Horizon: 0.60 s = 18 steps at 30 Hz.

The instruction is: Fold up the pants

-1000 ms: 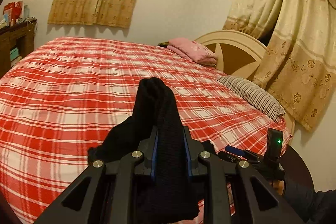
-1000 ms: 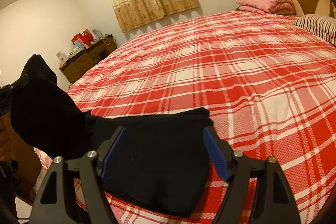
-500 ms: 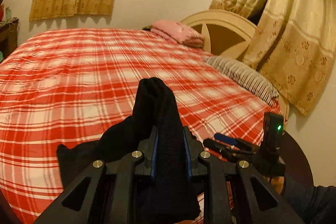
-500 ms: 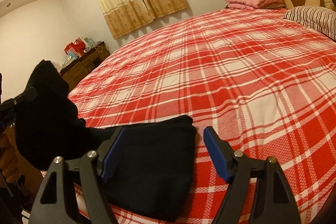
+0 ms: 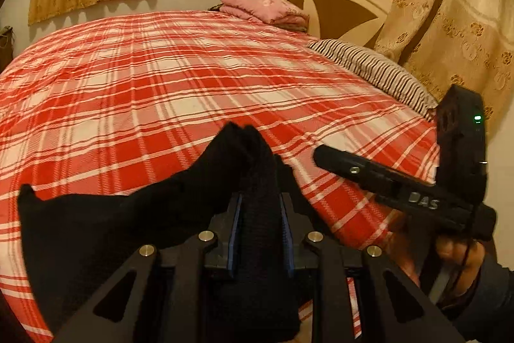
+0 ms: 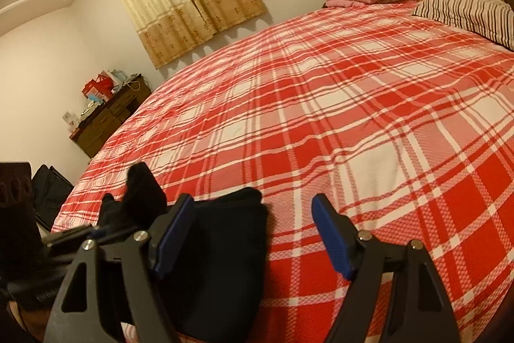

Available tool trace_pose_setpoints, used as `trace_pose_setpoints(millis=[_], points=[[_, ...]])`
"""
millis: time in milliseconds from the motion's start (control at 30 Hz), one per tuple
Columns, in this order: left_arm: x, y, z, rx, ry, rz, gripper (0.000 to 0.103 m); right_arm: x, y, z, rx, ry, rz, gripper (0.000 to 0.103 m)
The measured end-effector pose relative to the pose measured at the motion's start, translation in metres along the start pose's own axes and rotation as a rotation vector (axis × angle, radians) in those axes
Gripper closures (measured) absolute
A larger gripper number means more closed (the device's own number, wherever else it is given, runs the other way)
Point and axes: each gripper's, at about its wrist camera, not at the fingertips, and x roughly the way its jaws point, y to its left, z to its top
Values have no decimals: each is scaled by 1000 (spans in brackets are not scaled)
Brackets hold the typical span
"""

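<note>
The black pants lie at the near edge of the red plaid bed. My left gripper is shut on a bunched end of the pants, which sticks up between its blue pads. In the right wrist view the pants lie folded flat on the bed, with the raised end at the left. My right gripper is open and empty, its left finger over the folded cloth. The right gripper also shows in the left wrist view, to the right of the pants.
A striped pillow and a folded pink blanket lie by the cream headboard. Curtains hang at the right. A dark wooden dresser with clutter stands beyond the bed's far left side.
My left gripper has lowered and swung right with the pants end in it. The right gripper has moved closer to it. The folded cloth now lies further left under the right gripper.
</note>
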Motion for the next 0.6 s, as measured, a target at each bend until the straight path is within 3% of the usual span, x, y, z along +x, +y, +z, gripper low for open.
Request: trace_pose_setpoints(millis=[167, 200, 233, 300, 333, 467, 600], points=[[-24, -23, -3, 74, -54, -13, 75, 1, -9, 1, 27, 2, -15, 25], [-30, -24, -4, 82, -73, -17, 69, 1, -10, 2, 33, 1, -18, 25], [-37, -25, -5, 90, -97, -7, 56, 0, -12, 2, 36, 0, -19, 25], [-53, -18, -12, 93, -148, 72, 36, -2, -12, 2, 43, 0, -26, 24], [-59, -12, -16, 90, -169, 114, 31, -2, -12, 3, 44, 4, -24, 24], [-71, 28, -36, 46, -175, 311, 30, -7, 13, -2, -9, 60, 39, 25], [-70, 67, -60, -57, -135, 383, 30, 6, 45, -20, -111, 206, 65, 26]])
